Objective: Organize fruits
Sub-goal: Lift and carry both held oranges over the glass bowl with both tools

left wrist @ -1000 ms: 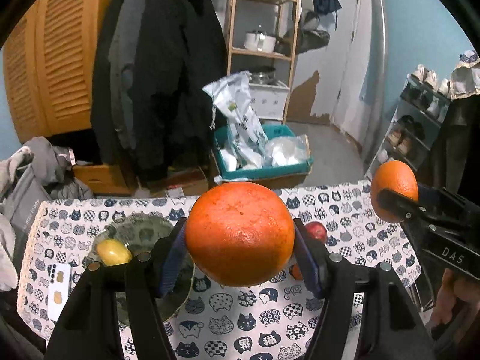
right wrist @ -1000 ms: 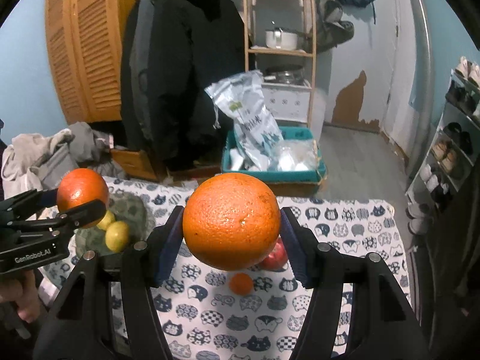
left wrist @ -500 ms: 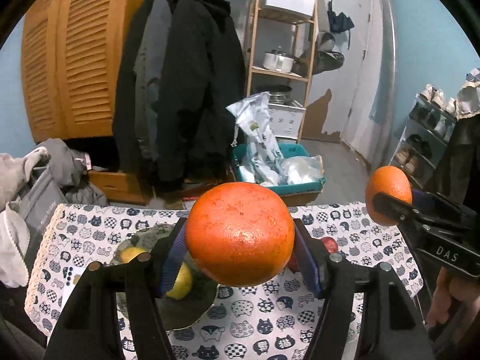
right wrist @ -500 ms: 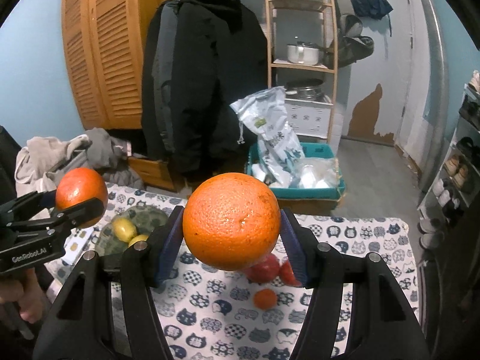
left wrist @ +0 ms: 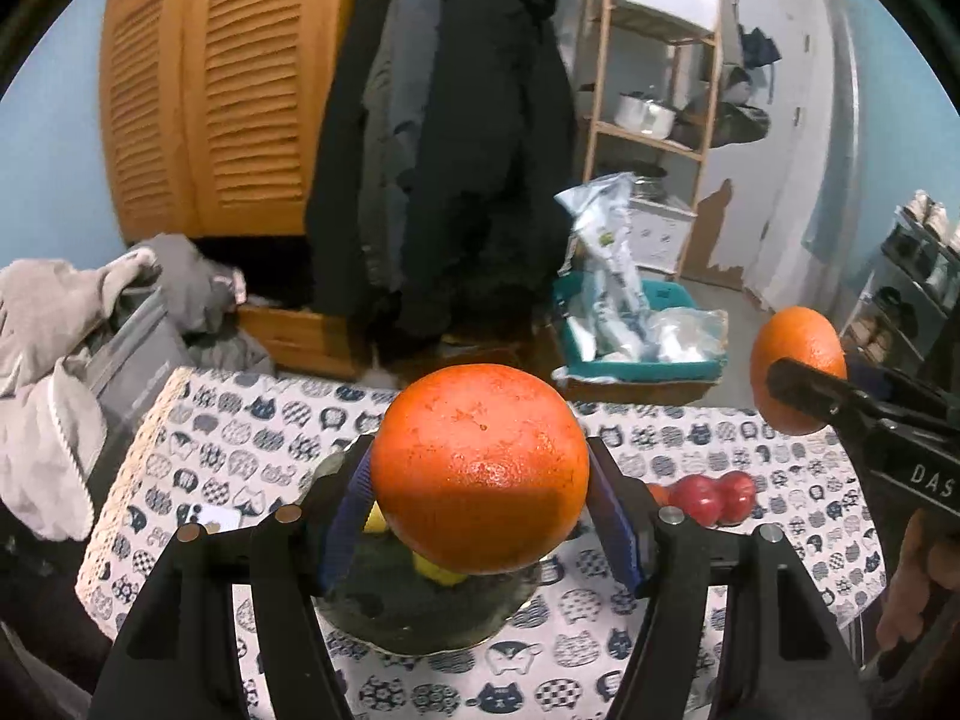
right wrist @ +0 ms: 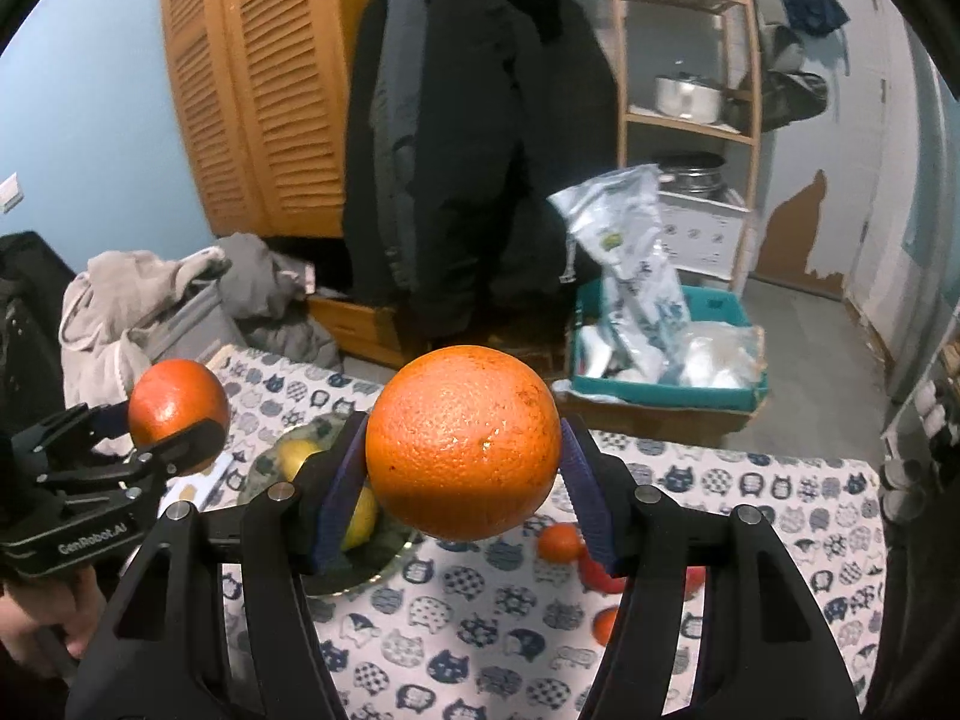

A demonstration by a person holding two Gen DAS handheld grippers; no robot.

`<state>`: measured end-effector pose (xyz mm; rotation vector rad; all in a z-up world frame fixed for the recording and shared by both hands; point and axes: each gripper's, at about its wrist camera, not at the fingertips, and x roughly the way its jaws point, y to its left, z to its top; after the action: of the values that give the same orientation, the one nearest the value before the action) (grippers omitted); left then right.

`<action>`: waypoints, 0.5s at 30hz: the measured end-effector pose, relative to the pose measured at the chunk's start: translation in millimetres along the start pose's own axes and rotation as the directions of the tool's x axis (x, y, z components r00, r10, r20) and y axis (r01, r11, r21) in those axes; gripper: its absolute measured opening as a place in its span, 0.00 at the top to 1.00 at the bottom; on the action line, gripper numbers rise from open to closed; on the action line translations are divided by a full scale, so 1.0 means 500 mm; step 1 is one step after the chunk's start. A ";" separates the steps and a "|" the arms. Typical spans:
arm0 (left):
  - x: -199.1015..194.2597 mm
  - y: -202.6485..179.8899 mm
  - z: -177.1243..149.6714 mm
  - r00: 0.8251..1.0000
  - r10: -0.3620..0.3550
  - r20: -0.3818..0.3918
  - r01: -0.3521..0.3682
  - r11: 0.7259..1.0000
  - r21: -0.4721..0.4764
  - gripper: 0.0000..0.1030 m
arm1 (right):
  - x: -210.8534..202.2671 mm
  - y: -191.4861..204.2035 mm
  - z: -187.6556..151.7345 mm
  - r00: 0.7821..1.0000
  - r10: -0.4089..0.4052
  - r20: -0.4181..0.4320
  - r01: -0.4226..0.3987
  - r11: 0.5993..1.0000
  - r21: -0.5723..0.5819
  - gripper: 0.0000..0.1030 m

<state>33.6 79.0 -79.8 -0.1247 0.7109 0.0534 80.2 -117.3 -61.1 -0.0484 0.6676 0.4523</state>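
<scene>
Partly done: two lemons (right wrist: pixel 360 513) lie in the dish (left wrist: pixel 420 624) near the table's (left wrist: pixel 780 546) left edge. Left gripper (left wrist: pixel 480 471) pinches an orange (left wrist: pixel 480 468) above the dish; right gripper (right wrist: pixel 465 459) pinches a second orange (right wrist: pixel 465 441). Apples (left wrist: pixel 714 495) and tangerines (right wrist: pixel 558 542) remain loose near the right edge.

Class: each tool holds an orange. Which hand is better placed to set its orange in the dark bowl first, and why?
Probably left. The left tool holds its orange directly over the dark bowl; the right tool is over the tablecloth, beside it.

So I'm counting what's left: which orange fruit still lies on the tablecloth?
The small tangerine beside the red apples; both big oranges are held in tongs.
</scene>
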 end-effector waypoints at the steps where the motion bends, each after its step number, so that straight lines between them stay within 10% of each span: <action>1: 0.005 0.009 -0.003 1.000 0.004 -0.006 -0.004 1.000 -0.007 0.34 | 0.011 0.009 0.001 1.000 0.011 -0.009 -0.011 1.000 -0.001 0.39; 15: 0.080 0.118 -0.042 0.993 0.061 -0.105 -0.067 0.996 -0.060 0.34 | 0.129 0.108 0.014 0.990 0.106 -0.098 -0.107 0.994 -0.014 0.39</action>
<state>45.0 134.8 -127.2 -0.1661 0.8170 0.1316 106.0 -42.2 -89.4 -0.0530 0.7636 0.5619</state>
